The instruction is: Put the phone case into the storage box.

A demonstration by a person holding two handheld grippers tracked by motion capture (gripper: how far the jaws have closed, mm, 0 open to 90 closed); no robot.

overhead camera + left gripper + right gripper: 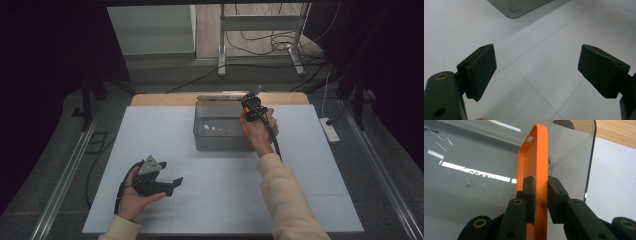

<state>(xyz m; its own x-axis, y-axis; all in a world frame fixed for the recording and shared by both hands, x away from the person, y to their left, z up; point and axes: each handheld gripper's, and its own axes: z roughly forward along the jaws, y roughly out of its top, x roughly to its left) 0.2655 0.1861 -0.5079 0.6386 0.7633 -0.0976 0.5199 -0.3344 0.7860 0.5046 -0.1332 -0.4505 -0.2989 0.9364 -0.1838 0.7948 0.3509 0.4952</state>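
**Orange case held on edge over the grey bin**

The right gripper [541, 195] is clamped across the thin wall of an orange phone case [535, 162], its two black pads pressing either face of the shell; in the high view the same gripper [251, 107] sits at the right-hand rim of the grey bin [220, 142], with the case a sliver of orange at the hand. The step in hand looks like placing the case into the bin; to do it well, carry the case inward past the rim, lower it with the long edge leading, and part the jaws only once the bottom edge is close to the floor, so that the light shell does not bounce or tip out; the grip is narrow and near one end, so any twist of the wrist could swing the free end against the wall.

The case is smooth, slightly glossy moulded plastic, rounded at the corners, with a small cut-out near its top; the bin is a translucent grey box with softly rounded corners and a reflective inner face; small pale specks lie inside, though what they are I cannot make out.

The left gripper [155, 181] rests low over the white table cover [544, 65], its jaws spread wide and holding nothing; the foam-like pads [482, 71] look matte and faintly grainy; the cover is plain, ruled by thin seams.
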